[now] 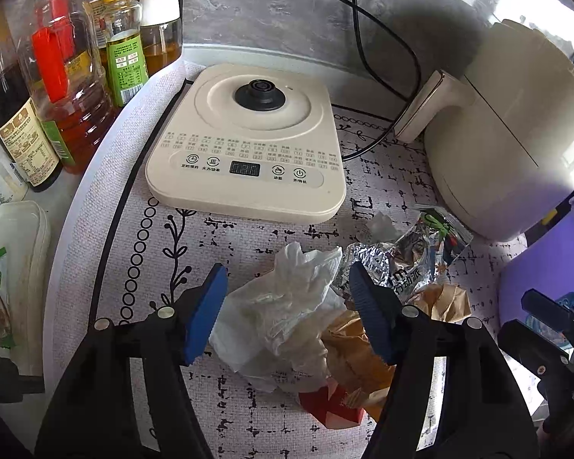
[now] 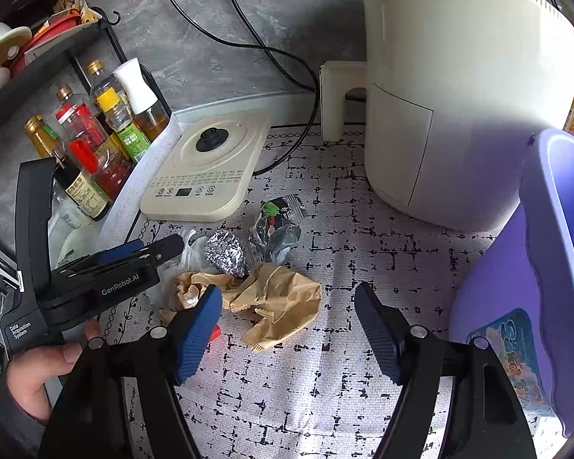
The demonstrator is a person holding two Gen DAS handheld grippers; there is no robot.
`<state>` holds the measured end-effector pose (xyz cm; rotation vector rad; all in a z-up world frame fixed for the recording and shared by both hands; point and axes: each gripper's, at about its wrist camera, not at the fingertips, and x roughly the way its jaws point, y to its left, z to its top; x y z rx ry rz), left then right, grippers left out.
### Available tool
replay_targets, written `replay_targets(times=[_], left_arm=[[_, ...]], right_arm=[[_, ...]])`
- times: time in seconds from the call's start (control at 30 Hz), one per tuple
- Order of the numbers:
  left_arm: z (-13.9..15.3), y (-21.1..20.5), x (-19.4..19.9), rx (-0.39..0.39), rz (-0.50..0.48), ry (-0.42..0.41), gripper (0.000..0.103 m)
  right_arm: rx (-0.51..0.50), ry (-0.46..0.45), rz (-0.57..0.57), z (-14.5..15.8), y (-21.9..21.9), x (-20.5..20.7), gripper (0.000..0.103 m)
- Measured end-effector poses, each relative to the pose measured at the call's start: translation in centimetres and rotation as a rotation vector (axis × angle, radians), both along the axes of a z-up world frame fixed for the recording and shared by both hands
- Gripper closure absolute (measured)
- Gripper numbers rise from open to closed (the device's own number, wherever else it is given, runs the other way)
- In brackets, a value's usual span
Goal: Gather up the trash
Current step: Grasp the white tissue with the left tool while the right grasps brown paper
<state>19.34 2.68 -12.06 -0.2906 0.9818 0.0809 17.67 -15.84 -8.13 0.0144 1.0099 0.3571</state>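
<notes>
Left hand-held gripper [image 1: 289,313] spread wide, crumpled tissue [image 1: 287,306] between fingers, untouched.

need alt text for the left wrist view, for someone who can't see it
The open left gripper straddles a crumpled white tissue in a small trash pile with brown paper and a foil wrapper on a patterned mat. Behind sit a cream kettle base, oil bottles at left and a cream air fryer at right.

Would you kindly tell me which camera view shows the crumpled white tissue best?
The left wrist view: the white tissue lies large and unobstructed between the open left tool. In the right wrist view, the left tool hides nearly all of it.
</notes>
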Motion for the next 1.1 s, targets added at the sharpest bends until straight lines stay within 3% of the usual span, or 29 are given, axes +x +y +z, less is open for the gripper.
replay_targets(times=[0.1, 0.17, 0.23, 0.33, 0.67, 0.7, 0.73, 0.8, 1.1], left_arm=[[-0.9, 0.1, 0.7, -0.005, 0.0, 0.015, 0.039], [-1.5, 0.2, 1.1, -0.012, 0.002, 0.03, 0.048], [-1.9, 0.3, 1.3, -0.016, 0.01, 0.041, 0.071], [-1.8, 0.3, 1.3, -0.015, 0.023, 0.041, 0.089], [0.2, 0.3, 0.1, 0.036, 0.05, 0.002, 0.093], [0.3, 0.3, 0.0, 0.04, 0.053, 0.001, 0.093], [0.4, 0.3, -0.1, 0.045, 0.054, 0.0, 0.093], [0.7, 0.2, -0.4, 0.053, 0.056, -0.006, 0.093], [2.4, -0.5, -2.1, 0.09, 0.078, -0.043, 0.094]], right_arm=[[-0.009, 0.013, -0.003, -0.6, 0.2, 0.5, 0.033], [-0.016, 0.016, 0.001, -0.9, 0.5, 0.7, 0.033], [-0.022, 0.02, 0.006, -1.2, 0.7, 1.0, 0.034], [-0.029, 0.032, 0.016, -1.8, 1.2, 1.3, 0.038], [-0.045, 0.056, 0.028, -3.9, 2.3, 2.2, 0.041], [-0.05, 0.061, 0.03, -4.2, 2.4, 2.3, 0.048], [-0.062, 0.072, 0.032, -4.5, 2.5, 2.3, 0.067], [-0.077, 0.11, 0.042, -5.3, 2.7, 2.4, 0.087], [-0.056, 0.061, 0.07, -3.3, 2.0, 0.3, 0.09]])
